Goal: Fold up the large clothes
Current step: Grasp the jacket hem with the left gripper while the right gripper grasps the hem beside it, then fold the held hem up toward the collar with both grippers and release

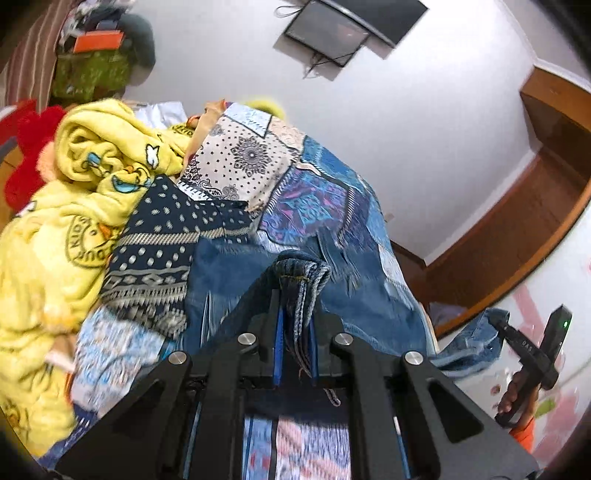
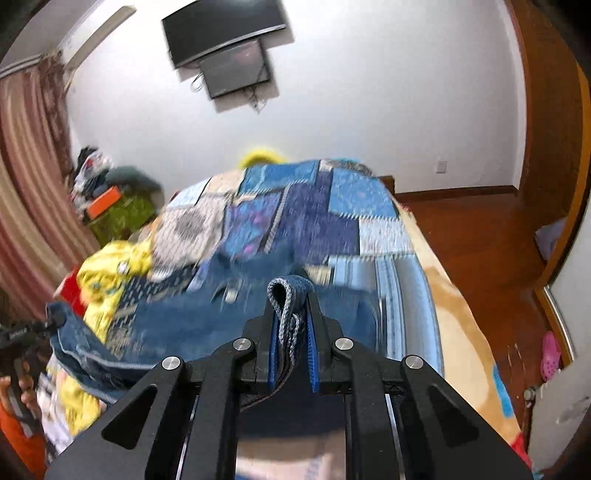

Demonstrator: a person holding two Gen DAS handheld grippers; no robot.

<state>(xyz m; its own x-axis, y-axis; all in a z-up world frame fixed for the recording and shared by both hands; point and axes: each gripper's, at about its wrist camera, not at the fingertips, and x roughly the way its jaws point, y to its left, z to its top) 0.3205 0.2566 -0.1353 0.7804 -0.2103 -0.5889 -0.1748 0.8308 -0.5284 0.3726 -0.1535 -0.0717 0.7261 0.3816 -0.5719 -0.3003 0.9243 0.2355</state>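
Jeans pinched at both ends: left gripper and right gripper each clamped on denim hem. Only the right view shows pink clogs.

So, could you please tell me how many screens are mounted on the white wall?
2: a large dark screen up high, and a smaller screen overlapping just below it, cables dangling underneath. Others may lie beyond the views.

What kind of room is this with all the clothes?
Most likely a bedroom in a home. A bed with a blue patchwork cover fills the middle, a yellow cartoon blanket lies heaped on it, a TV hangs on the wall, and a striped curtain hangs at the side.
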